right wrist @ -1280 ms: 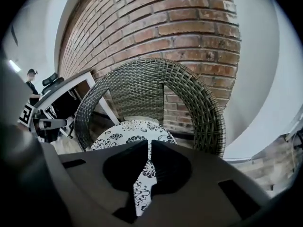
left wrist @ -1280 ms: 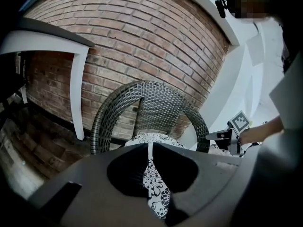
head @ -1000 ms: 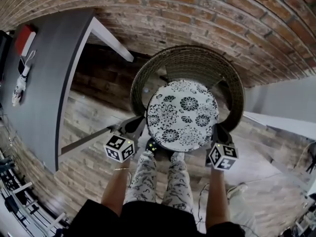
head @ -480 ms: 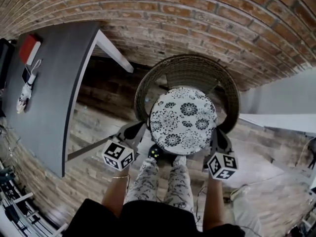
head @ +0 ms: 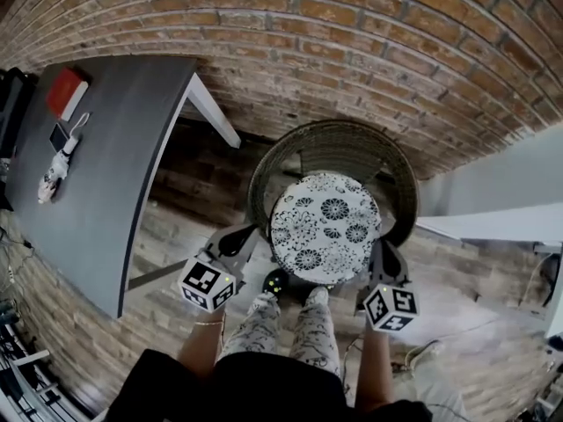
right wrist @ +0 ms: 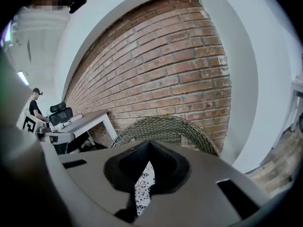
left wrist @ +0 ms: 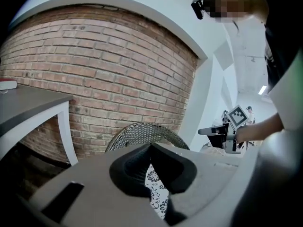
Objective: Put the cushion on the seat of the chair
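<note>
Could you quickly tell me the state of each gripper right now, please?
Left gripper: closed on the cushion.
Right gripper: closed on the same cushion, opposite side.

Mostly the head view pulled back. The chair (head: 264, 161) looks smaller now and sits lower, with more brick wall (head: 352, 51) showing beyond its back. The cushion (head: 325, 227) shrank right along with it. The marker cubes on the left gripper (head: 251, 233) and right gripper (head: 381, 246) now hang a bit further out from the chair's front. Left of the chair, more of the table (head: 114, 165) top is showing, and the red box (head: 67, 92) is fully visible.
</note>
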The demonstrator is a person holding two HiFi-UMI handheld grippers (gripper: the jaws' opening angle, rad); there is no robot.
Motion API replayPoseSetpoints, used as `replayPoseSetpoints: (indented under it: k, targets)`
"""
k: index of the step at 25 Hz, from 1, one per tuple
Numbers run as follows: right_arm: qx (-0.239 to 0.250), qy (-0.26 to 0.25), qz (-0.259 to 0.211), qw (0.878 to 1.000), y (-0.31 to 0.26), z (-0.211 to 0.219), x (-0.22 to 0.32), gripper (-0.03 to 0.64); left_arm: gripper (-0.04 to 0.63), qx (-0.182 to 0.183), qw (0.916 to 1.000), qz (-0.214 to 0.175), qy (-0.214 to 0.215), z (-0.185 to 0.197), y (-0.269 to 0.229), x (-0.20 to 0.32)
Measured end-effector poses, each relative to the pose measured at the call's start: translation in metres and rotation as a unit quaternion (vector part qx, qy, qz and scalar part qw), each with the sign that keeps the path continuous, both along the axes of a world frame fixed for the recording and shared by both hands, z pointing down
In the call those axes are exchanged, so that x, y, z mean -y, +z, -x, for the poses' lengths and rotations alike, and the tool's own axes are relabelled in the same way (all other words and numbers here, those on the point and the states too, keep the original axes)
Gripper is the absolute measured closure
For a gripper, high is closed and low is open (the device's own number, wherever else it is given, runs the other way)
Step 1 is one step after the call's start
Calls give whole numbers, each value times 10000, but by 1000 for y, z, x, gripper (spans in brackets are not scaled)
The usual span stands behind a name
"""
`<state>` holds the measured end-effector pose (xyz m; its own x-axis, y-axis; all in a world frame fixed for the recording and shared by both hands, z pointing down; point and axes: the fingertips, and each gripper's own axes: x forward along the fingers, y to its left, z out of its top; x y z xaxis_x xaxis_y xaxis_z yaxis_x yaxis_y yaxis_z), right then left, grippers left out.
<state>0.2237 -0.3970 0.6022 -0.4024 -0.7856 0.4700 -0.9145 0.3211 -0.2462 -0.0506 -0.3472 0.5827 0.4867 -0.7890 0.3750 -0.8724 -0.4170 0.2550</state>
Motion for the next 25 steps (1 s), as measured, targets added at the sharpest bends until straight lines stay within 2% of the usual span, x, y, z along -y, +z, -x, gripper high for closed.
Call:
replayPoseSetpoints:
  k: [9,15,25]
  targets:
    - [44,30,-446,9990,-65,13,-11,618,592,179,9989,-323,304,6,-55,-12]
    - [17,129,-629,9979,-94,12,-22,618,592,-13,9977,-586,352,13,-85,-16]
    - [73,294,-966,9949,-142,11,-52,618,592,-81,9945,-963,410,24,-126,-27]
